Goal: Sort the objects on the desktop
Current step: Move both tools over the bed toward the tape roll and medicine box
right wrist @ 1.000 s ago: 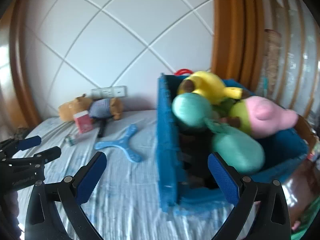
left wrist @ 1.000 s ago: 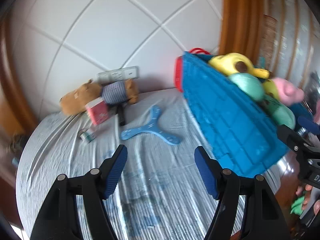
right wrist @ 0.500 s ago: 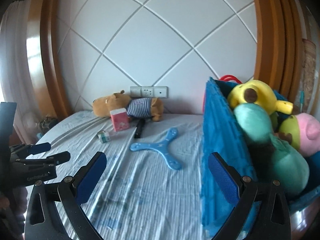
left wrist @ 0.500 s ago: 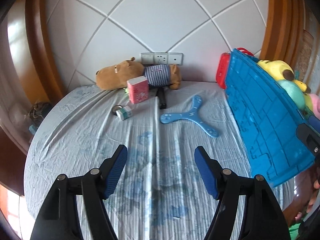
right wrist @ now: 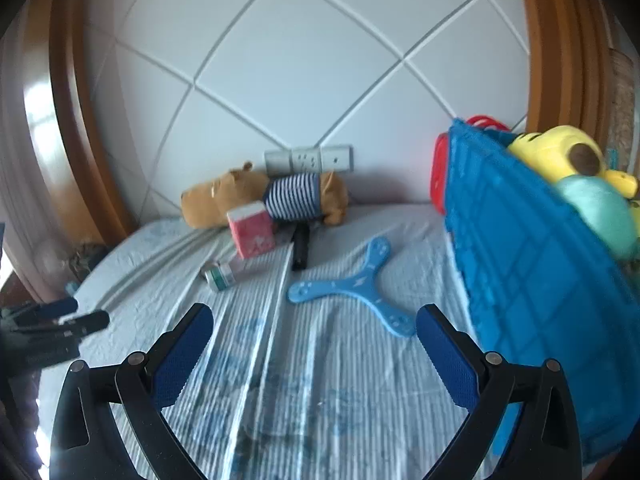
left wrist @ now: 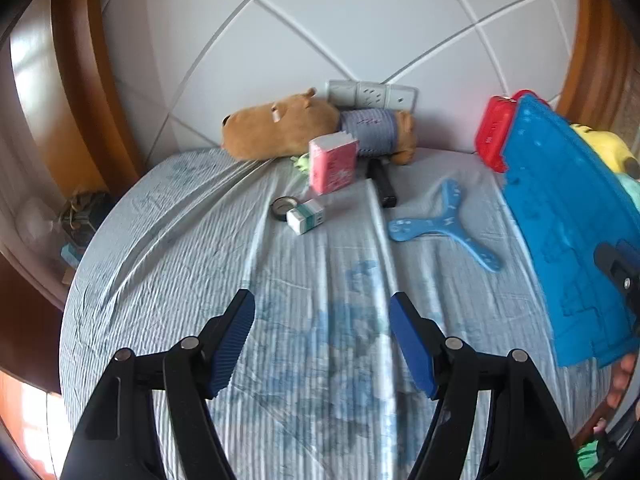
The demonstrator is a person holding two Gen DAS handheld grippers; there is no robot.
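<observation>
On the striped sheet lie a blue three-armed boomerang (left wrist: 446, 222) (right wrist: 352, 286), a pink box (left wrist: 333, 163) (right wrist: 252, 230), a small green-and-white box (left wrist: 306, 216) (right wrist: 219, 276), a tape roll (left wrist: 282, 206), a black stick (left wrist: 382, 182) (right wrist: 301, 246) and a brown plush in a striped shirt (left wrist: 288, 130) (right wrist: 240, 196). A blue basket (left wrist: 568, 220) (right wrist: 532, 260) stands at the right with plush toys inside. My left gripper (left wrist: 322, 344) is open and empty, short of the objects. My right gripper (right wrist: 314, 350) is open and empty, just short of the boomerang.
A red item (left wrist: 494, 132) (right wrist: 438, 172) leans behind the basket. A wall socket strip (left wrist: 372, 94) (right wrist: 308, 158) sits behind the plush. Wooden frames (left wrist: 84, 80) flank the white padded wall. The left gripper shows at the left edge of the right wrist view (right wrist: 56, 324).
Both views have swung left and away from the basket toward the loose objects on the sheet, which now sit nearer and more central. Both grippers stay open.
</observation>
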